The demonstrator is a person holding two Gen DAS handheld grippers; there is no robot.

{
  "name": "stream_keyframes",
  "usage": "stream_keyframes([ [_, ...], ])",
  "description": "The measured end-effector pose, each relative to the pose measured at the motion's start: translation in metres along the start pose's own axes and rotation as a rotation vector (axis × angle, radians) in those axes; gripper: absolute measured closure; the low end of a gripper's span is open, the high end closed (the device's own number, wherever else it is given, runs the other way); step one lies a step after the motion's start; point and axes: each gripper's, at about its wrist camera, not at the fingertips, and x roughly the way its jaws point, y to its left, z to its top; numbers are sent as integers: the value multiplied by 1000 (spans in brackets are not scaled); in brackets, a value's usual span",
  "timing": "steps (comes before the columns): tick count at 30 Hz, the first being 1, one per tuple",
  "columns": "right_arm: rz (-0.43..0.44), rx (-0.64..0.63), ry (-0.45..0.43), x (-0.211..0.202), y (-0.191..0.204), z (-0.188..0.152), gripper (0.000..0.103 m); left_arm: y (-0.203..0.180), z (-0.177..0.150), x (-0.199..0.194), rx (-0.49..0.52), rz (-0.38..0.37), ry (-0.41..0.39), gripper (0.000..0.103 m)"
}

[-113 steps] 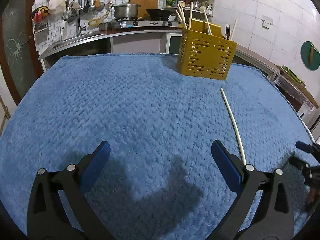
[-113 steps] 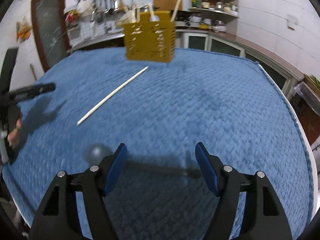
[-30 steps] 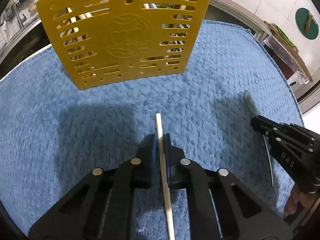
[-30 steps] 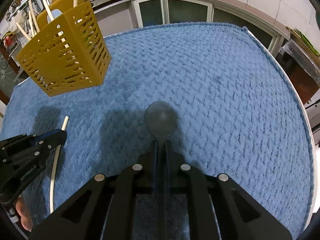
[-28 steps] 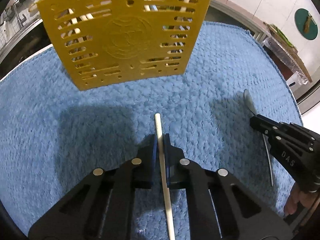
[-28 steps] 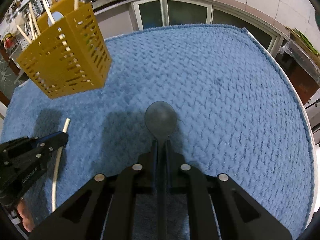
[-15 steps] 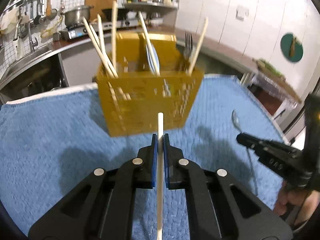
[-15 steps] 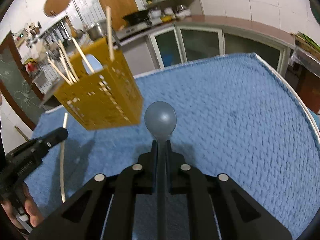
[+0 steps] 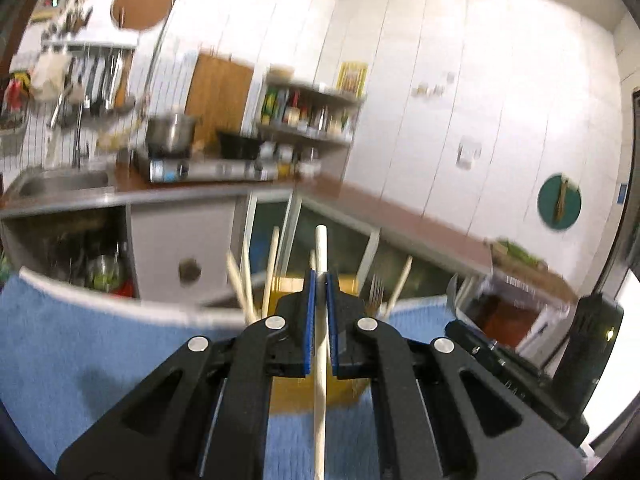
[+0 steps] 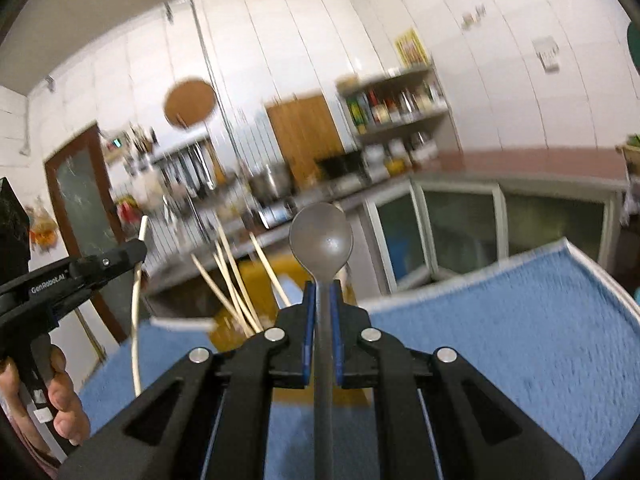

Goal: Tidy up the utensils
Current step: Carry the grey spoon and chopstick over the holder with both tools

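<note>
home kitchen | stove (image 9: 200,168) w/ pot (image 9: 170,133) on counter | sink (image 9: 60,180) left of stove | bottle shelf (image 9: 308,114) right of stove | utensil rack (image 9: 92,76) above sink | tiled walls

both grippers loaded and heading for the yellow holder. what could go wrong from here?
1. The left gripper pinches the long chopstick part-way along. The thin stick could pivot in the pads and miss the holder's opening.
2. The yellow holder already bristles with leaning chopsticks. The spoon in the right gripper may catch on them going in.
3. Both grippers are close together, so they could collide over the holder.
</note>
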Motion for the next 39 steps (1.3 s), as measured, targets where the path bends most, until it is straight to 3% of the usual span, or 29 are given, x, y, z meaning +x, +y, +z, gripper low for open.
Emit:
stream_keyframes([
  [8, 61, -36, -234, 23, 23, 24, 95, -11, 39, 12, 17, 18, -236, 99],
  [14, 44, -50, -300, 52, 29, 23, 95, -14, 53, 50, 69, 51, -353, 99],
  [21, 22, -75, -326, 72, 32, 5, 95, -6, 28, 85, 66, 88, -371, 99],
  [31, -24, -145, -357, 74, 38, -8, 95, 4, 1, 108, 82, 113, -308, 99],
  [39, 35, -87, -397, 58, 36, 1, 95, 6, -10, 104, 101, 111, -280, 99],
])
